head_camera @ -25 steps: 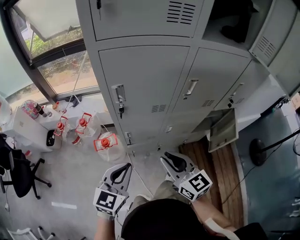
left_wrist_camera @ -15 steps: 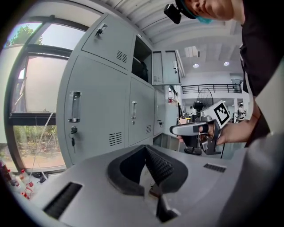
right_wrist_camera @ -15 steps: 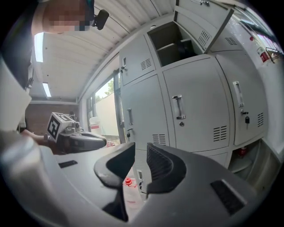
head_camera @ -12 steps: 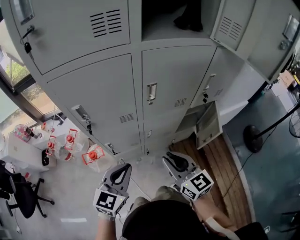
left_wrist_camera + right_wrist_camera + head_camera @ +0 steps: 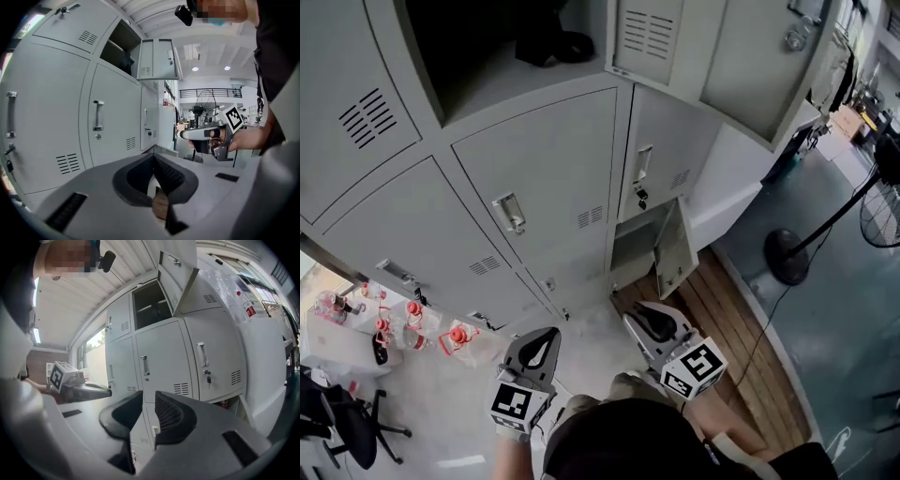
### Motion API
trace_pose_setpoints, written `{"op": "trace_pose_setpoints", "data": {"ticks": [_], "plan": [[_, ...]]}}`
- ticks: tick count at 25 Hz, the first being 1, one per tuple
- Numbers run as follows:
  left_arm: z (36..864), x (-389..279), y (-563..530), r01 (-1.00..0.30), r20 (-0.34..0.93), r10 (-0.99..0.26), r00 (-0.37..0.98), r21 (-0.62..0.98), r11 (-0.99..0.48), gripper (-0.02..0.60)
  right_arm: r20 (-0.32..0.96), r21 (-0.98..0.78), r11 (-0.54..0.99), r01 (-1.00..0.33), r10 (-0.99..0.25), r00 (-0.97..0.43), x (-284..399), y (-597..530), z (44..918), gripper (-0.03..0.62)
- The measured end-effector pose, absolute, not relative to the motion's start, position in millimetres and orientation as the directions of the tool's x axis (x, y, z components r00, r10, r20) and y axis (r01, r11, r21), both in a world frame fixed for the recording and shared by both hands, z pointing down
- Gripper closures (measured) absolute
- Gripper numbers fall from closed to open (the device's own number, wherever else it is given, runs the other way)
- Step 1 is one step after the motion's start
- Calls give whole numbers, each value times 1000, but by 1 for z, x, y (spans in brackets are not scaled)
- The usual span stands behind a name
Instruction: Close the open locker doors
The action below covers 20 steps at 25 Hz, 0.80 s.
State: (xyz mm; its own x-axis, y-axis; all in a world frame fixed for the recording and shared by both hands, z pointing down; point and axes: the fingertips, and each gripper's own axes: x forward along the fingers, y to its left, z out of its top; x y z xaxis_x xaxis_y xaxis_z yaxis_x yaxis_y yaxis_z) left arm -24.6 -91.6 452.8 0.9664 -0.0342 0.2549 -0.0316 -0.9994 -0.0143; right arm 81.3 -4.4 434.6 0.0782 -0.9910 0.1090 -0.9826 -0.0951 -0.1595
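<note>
- Grey metal lockers fill the upper part of the head view, and most of their doors are shut.
- Two doors stand open. The upper locker door is swung out to the right of its dark compartment, and the small bottom locker door hangs ajar near the floor.
- A dark item lies on the shelf inside the upper compartment; what it is cannot be made out.
- The left gripper is held low in front of the person and aimed toward the lockers, well apart from both open doors. In the left gripper view its fingers meet at the tips with nothing between them.
- The right gripper is beside it, pointing toward the bottom open door without touching it. In the right gripper view its fingers are barely apart, with only a slim gap between them, and they are empty.
- Wooden planks cover the floor below the bottom open door.
- A standing fan is off to the right on the grey floor.
- Clear jugs with red caps are grouped at the left by the lockers' base, with a black office chair nearer the corner.
</note>
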Motion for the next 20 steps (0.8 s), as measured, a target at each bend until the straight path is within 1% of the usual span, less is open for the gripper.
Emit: {"op": "trace_pose_setpoints", "data": {"ticks": [4,10,15,20], "plan": [[442,20,-64,-2,236,2,972,14,-1000,574,96,-150,-121,-981,-990,107,118,24,430,502],[442,71,-29,48,203,40,978,-34,-998,574,52,-122,-147,-982,-989,142,165,60,415,502],[431,103,-2,76,219,68,973,-30,-997,574,-1,-100,-176,-979,-984,177,198,79,391,502],[421,126,7,130,175,115,978,-76,-989,574,-64,-84,-208,-974,-975,214,219,86,363,502]]}}
